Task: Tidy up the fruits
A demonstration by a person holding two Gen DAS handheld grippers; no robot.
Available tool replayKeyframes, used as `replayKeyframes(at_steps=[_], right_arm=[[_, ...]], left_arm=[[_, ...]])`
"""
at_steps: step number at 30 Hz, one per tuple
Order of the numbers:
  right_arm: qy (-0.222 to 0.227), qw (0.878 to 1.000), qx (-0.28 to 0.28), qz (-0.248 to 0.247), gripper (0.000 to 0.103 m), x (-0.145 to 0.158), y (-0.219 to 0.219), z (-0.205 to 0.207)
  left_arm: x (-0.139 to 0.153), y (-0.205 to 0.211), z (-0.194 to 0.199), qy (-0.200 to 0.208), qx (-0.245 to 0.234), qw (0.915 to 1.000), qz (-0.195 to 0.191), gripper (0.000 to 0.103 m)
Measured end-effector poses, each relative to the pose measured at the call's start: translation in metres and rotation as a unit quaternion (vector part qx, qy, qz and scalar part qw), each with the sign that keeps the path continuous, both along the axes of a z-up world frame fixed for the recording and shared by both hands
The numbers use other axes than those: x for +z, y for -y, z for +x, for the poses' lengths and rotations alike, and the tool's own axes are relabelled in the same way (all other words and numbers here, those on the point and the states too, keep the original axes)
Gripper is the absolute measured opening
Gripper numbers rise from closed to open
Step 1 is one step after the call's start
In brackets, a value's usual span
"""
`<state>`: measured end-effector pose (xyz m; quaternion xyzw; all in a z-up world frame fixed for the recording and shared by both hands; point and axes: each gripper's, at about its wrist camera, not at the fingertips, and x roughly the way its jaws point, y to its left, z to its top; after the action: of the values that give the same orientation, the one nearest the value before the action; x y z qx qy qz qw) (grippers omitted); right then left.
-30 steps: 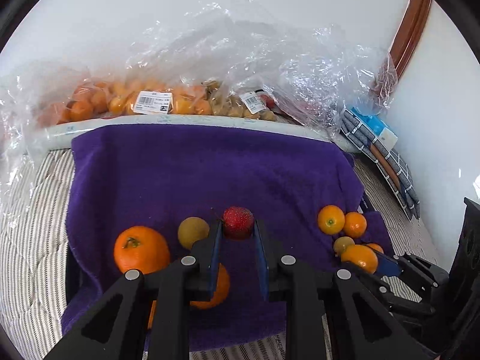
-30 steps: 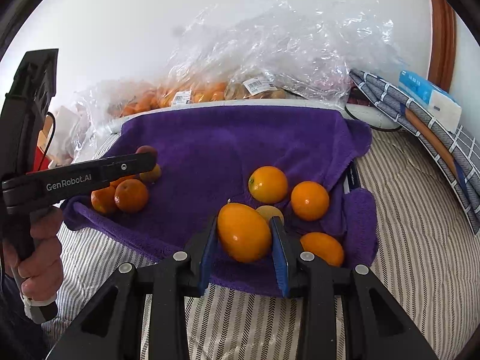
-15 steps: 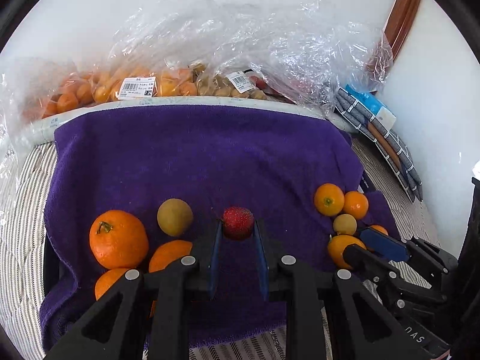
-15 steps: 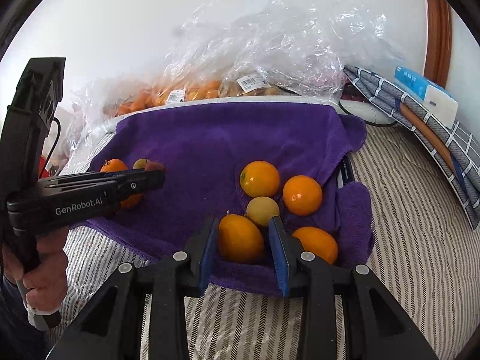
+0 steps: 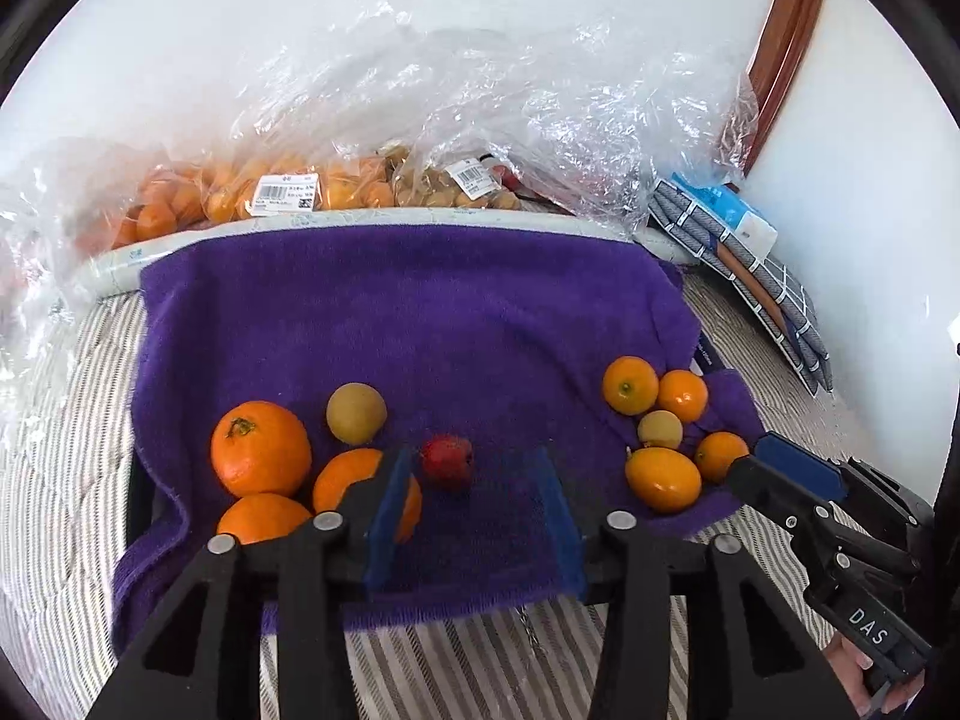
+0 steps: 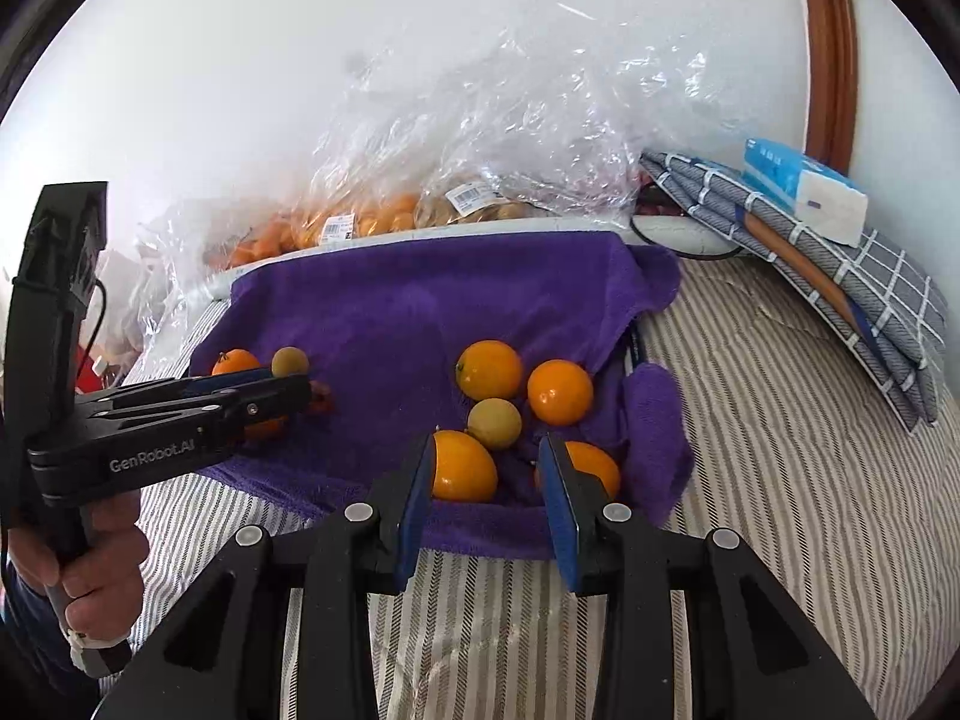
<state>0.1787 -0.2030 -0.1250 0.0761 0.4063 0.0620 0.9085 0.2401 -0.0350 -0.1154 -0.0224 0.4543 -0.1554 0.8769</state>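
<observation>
Red strawberry (image 5: pixel 446 461) and oval orange (image 6: pixel 463 466) now lie released between both spread tools.

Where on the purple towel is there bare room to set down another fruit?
The middle and whole far half of the purple towel are bare, between the left cluster around the big orange and the right cluster at the small orange. Both near corners are crowded; the red fruit sits at the near centre.
</observation>
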Motion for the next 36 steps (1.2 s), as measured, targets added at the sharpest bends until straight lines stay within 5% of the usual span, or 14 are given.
replayKeyframes(at_steps=[12, 18, 22, 29, 36], right_arm=[[0.004, 0.999, -0.044, -0.027, 0.047, 0.051, 0.000, -0.061], [0.020, 0.998, -0.054, -0.035, 0.052, 0.081, -0.002, -0.109], [0.021, 0.998, -0.054, -0.034, 0.064, 0.093, -0.005, -0.134], [0.055, 0.995, -0.063, -0.046, 0.094, 0.108, -0.012, -0.178], [0.056, 0.995, -0.071, -0.048, 0.095, 0.114, -0.012, -0.205]], left_arm=[[0.040, -0.027, -0.074, 0.010, 0.037, 0.9992, 0.006, 0.063], [0.070, -0.044, -0.128, 0.048, 0.059, 0.9971, 0.010, 0.068], [0.088, -0.052, -0.160, 0.077, 0.078, 0.9938, 0.018, 0.079], [0.105, -0.057, -0.207, 0.110, 0.094, 0.9890, 0.032, 0.083], [0.116, -0.060, -0.240, 0.131, 0.104, 0.9853, 0.033, 0.083]])
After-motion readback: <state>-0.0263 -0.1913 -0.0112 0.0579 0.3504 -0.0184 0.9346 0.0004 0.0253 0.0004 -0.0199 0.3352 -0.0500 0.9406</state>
